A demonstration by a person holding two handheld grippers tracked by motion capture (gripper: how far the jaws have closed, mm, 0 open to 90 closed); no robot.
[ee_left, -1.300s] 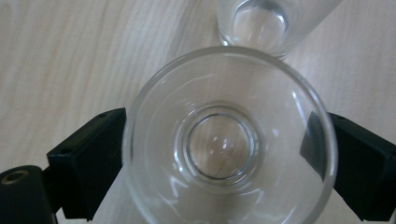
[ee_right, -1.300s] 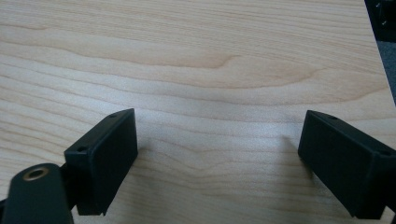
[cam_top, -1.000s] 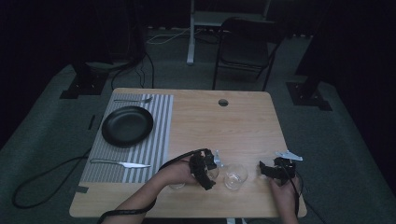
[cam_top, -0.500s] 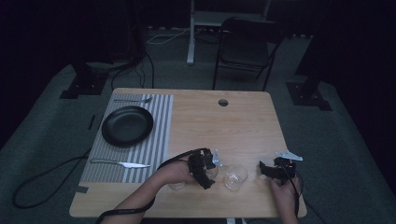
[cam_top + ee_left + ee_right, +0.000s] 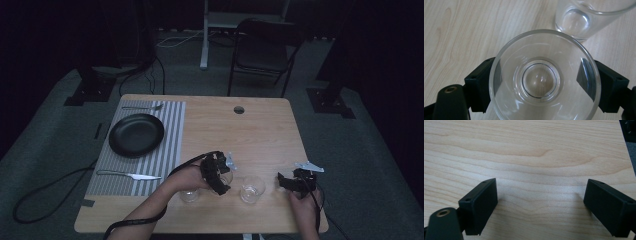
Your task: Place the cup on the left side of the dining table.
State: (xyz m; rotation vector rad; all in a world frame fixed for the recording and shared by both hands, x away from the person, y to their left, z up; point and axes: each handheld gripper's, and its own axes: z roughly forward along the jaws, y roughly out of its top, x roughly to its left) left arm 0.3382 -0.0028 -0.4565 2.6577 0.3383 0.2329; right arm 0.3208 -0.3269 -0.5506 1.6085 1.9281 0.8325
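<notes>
Wooden table (image 5: 260,135): black plate (image 5: 136,134) on striped placemat (image 5: 165,160); left gripper (image 5: 220,176) near two clear glasses (image 5: 252,189).

Wooden table (image 5: 260,135) with a round hole (image 5: 239,109) near its far edge. Striped mat (image 5: 170,145) lay on its left part, carrying plate (image 5: 136,135), fork (image 5: 142,107), knife (image 5: 129,175). Two glasses (image 5: 252,189) stood near front edge.

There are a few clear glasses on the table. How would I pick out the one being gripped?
Find the wooden table, then its near edge, where clear glasses stand. The gripped glass sits between the jaws of the left tool, left of the lone glass in open space.
</notes>
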